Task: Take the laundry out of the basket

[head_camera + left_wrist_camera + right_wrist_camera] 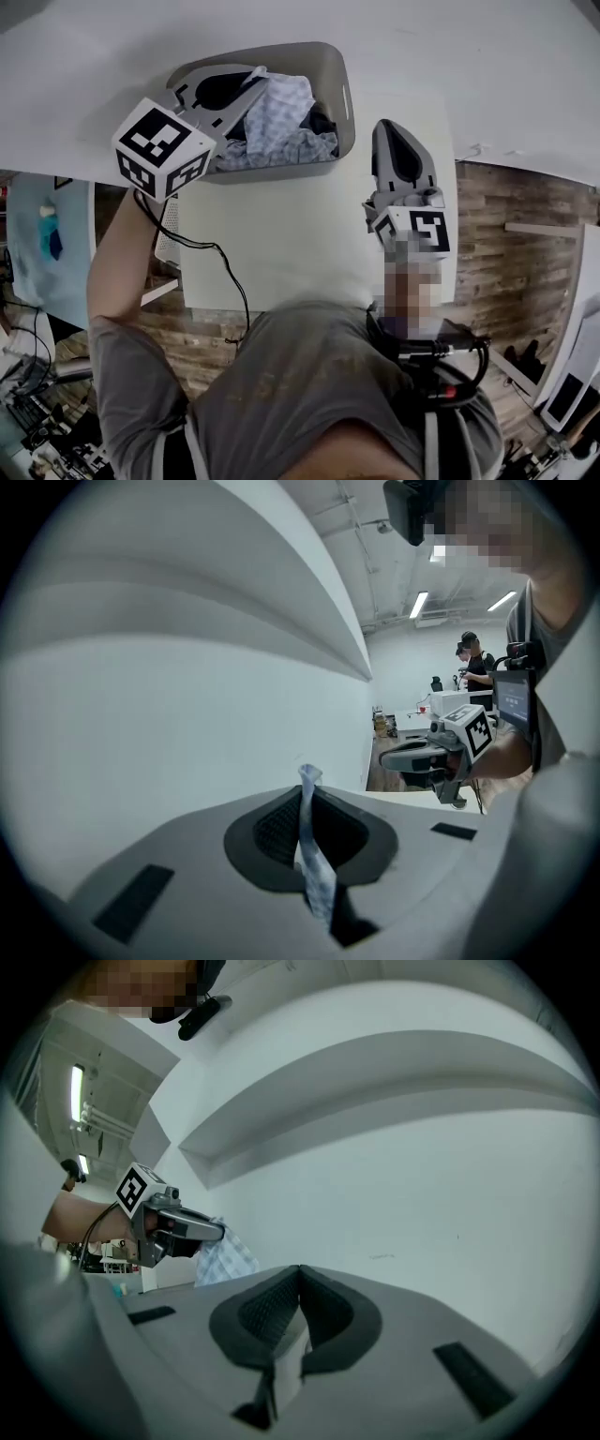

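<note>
Two pairs of jaws are showing pressed together as I am watching the feeds. My left gripper (302, 799) is pinching a thin fold of pale blue-and-white patterned cloth (316, 860), and a small tuft of it is poking out past the tips. My right gripper (298, 1274) is meeting tip to tip, and I am making out none of the laundry between its jaws.

Moving outward, the patterned cloth is hanging down from the left jaws in the right gripper view. In the head view it is draping over the oval grey plastic basket (343, 86). I am not able to tell whether its lower end is touching the rest of the load. A dark garment (322, 122) is lying in the basket beside it, along the right wall. The right gripper is hovering just beside the basket's right end, over the white surface (281, 253) that is carrying the basket.

I am judging the task as only starting. One piece is gripped and coming up, nothing is lying out on the surface, and the dark garment and any other pieces under it are waiting inside.

I am reading no brand, label or words anywhere. The only markings are the black-and-white square patterns on the gripper cubes.
</note>
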Tool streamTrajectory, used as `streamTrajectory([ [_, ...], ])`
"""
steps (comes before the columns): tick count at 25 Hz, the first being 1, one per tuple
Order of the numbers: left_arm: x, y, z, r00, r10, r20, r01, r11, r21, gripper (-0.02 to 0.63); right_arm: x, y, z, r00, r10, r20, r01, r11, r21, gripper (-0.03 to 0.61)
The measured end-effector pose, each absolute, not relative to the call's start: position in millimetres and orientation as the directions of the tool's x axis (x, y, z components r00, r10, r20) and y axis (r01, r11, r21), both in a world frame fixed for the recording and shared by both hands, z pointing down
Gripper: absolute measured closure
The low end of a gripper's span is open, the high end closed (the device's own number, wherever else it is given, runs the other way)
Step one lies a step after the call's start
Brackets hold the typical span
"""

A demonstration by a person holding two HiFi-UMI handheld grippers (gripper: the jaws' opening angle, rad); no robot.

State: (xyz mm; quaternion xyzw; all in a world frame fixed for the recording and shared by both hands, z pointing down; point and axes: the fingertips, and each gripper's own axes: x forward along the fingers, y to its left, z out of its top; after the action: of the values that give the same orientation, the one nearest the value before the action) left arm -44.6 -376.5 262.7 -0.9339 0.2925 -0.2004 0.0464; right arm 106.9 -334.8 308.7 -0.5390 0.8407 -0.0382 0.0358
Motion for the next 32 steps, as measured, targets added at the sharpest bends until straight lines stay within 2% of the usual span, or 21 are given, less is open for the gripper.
streamTrajectory([
  [11,-54,-352,147,0.751,-0.638,0.168,-0.585,-0.762,-0.278,0.598,106,-283,255,-0.392,-0.913,-0.112,-0.916,0.399,-0.05,0.571],
  [20,-58,-340,43,0.758,-0.65,0.051,-0.608,-0.733,-0.305,0.598,113,-242,218,-0.349,-0.921,-0.172,-0.934,0.358,-0.023,0.571],
  [24,-51,-325,-8,0.775,-0.632,-0.004,-0.594,-0.727,-0.345,0.598,122,-216,214,-0.322,-0.931,-0.174,-0.944,0.33,-0.017,0.571],
  [32,-40,-277,-68,0.805,-0.585,-0.097,-0.581,-0.748,-0.32,0.598,153,-154,250,-0.229,-0.968,-0.105,-0.97,0.236,-0.054,0.571],
])
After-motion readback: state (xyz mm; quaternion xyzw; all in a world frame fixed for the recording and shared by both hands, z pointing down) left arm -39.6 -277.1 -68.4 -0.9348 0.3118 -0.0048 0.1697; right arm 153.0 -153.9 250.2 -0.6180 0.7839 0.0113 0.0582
